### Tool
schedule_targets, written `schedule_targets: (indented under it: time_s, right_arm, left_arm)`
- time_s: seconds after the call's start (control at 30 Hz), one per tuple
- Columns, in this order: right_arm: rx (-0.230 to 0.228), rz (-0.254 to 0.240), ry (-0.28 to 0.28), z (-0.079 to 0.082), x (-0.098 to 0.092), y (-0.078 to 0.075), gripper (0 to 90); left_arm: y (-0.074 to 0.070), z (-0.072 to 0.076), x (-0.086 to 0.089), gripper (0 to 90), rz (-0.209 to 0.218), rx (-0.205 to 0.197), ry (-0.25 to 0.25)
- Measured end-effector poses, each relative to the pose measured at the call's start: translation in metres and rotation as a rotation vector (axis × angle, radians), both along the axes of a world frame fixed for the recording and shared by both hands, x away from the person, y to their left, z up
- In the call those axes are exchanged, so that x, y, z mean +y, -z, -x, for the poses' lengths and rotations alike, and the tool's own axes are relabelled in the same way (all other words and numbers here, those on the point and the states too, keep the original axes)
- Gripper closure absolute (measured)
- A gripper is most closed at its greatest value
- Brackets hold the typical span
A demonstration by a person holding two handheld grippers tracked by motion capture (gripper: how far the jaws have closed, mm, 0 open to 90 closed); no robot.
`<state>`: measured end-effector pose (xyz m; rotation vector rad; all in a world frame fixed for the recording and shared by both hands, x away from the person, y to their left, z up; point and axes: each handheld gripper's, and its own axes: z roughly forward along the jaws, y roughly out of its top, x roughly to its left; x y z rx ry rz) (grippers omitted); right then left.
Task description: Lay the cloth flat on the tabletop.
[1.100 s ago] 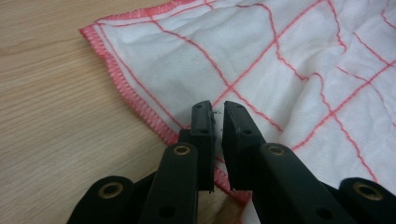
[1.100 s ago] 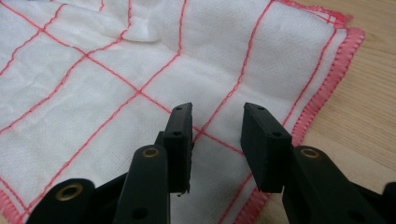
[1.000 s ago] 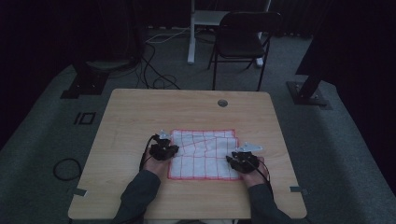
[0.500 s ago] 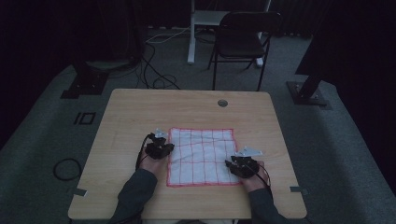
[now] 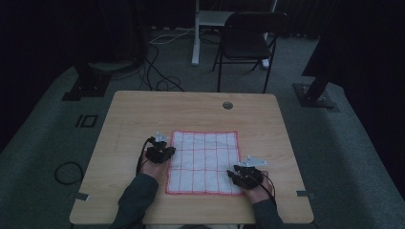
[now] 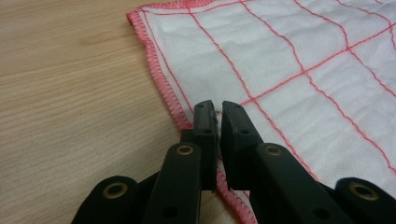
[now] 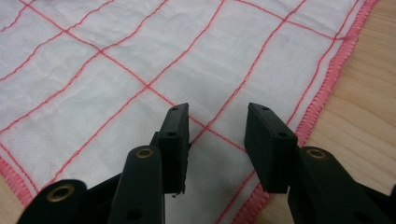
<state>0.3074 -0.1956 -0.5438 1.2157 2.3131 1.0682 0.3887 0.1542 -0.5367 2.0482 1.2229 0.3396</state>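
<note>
A white cloth (image 5: 203, 160) with a red grid and red stitched hem lies spread flat on the near half of the wooden table (image 5: 143, 114). My left gripper (image 5: 165, 150) is at the cloth's left edge. In the left gripper view its jaws (image 6: 215, 106) stand almost together on the cloth (image 6: 289, 56) just inside the hem, with a sliver of white fabric between the tips. My right gripper (image 5: 236, 174) is over the near right corner. In the right gripper view it (image 7: 217, 112) is open above the cloth (image 7: 116, 56), nothing between its fingers.
A round cable hole (image 5: 228, 105) sits near the table's far edge. A dark folding chair (image 5: 248, 43) and a white desk leg (image 5: 195, 33) stand beyond the table, with cables (image 5: 157, 81) on the floor. Bare wood surrounds the cloth.
The right gripper has drawn back toward the person, and the rumpled cloth has stretched out longer and flatter toward the near edge. The left gripper has barely moved.
</note>
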Motion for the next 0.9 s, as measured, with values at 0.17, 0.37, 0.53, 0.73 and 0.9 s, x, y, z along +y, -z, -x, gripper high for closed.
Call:
schedule_targets:
  time_s: [0.17,0.37,0.53,0.73,0.9]
  right_arm:
    - [-0.002,0.010,-0.003,0.002,0.002,0.000,60.5]
    - [0.002,0.006,-0.014,0.006,0.004,0.000,60.5]
    - [0.005,0.005,-0.028,0.009,0.006,-0.001,60.5]
    - [0.007,0.000,-0.038,0.011,0.007,-0.001,60.5]
    - [0.006,0.000,-0.049,0.011,0.008,0.000,60.5]
  left_arm:
    - [0.000,0.003,0.002,84.2,-0.004,-0.007,0.008]
    - [0.001,0.005,0.005,84.4,-0.003,-0.010,0.010]
    - [0.001,0.005,0.006,84.5,-0.010,-0.014,0.005]
    - [0.000,0.005,0.012,84.6,-0.015,-0.017,-0.011]
    - [0.000,0.008,0.015,85.1,-0.021,-0.020,-0.017]
